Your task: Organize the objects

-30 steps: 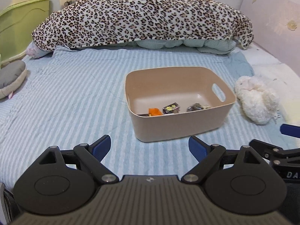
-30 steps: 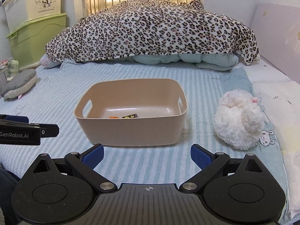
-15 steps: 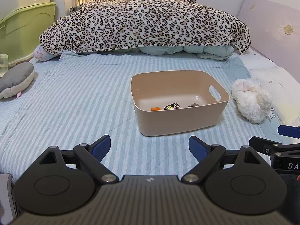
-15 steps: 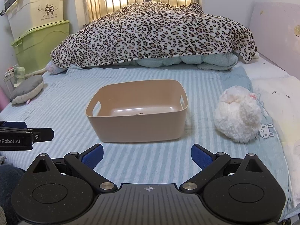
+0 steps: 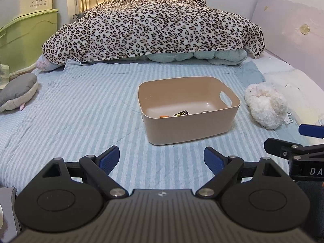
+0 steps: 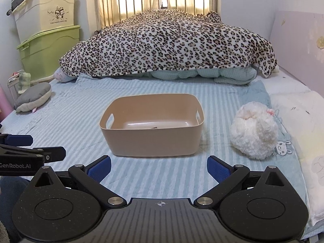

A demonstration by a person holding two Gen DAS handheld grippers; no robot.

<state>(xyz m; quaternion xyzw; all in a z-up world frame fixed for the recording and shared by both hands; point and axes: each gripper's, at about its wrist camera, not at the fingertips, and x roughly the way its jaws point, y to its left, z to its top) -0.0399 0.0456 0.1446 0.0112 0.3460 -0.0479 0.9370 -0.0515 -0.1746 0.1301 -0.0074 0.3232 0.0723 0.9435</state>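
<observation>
A beige plastic bin (image 5: pixel 190 127) with side handles stands on the striped bed; it also shows in the right wrist view (image 6: pixel 151 141). Inside it lie a small orange piece (image 5: pixel 163 116), a dark packet with stars (image 5: pixel 181 113) and a greyish item by the right wall; only a sliver of the contents shows in the right wrist view. My left gripper (image 5: pixel 161 159) is open and empty, well short of the bin. My right gripper (image 6: pixel 159 168) is open and empty, also short of the bin.
A white plush toy (image 5: pixel 265 105) lies right of the bin, also in the right wrist view (image 6: pixel 254 133). A grey plush (image 6: pixel 33 97) lies at the left edge. A leopard blanket (image 6: pixel 168 44) covers the bed's far end. Green and cream storage boxes (image 6: pixel 48 48) stand at the left.
Both grippers have pulled back from the bin and risen a little, so the bin looks smaller and farther. Both stay open and empty.
</observation>
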